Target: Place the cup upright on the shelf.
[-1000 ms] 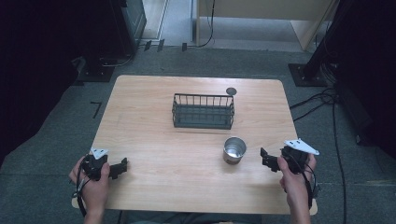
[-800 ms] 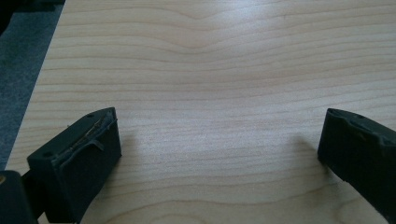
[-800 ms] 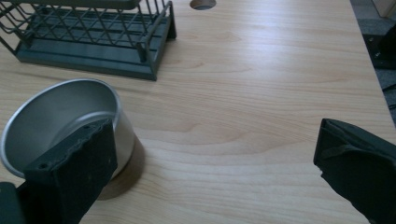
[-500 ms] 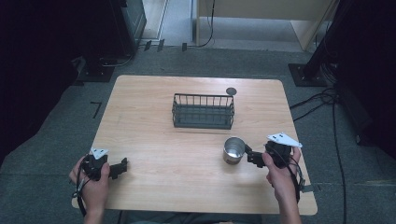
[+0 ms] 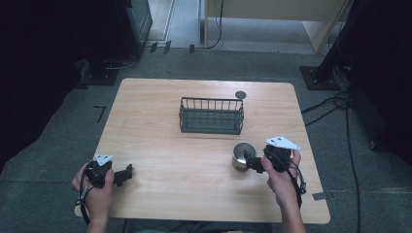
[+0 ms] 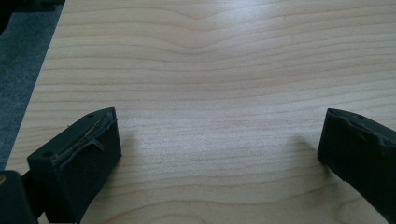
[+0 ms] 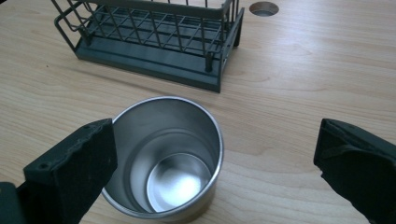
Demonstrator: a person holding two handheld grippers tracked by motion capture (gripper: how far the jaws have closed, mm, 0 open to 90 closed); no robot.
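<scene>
A shiny steel cup stands upright and empty on the wooden table. My right gripper is open right beside it, one jaw against the cup's near left rim in the right gripper view, the other jaw well off to the right. A dark wire basket sits empty behind the cup at mid table. My left gripper rests open near the front left corner, with bare wood between its jaws.
A round cable hole lies just behind the basket's right end. The table's left edge runs close to my left gripper, with grey carpet beyond. Cables trail on the floor at the right.
My right gripper has moved leftward across the table toward the steel cup and now stands next to it. The left gripper has stayed still.
</scene>
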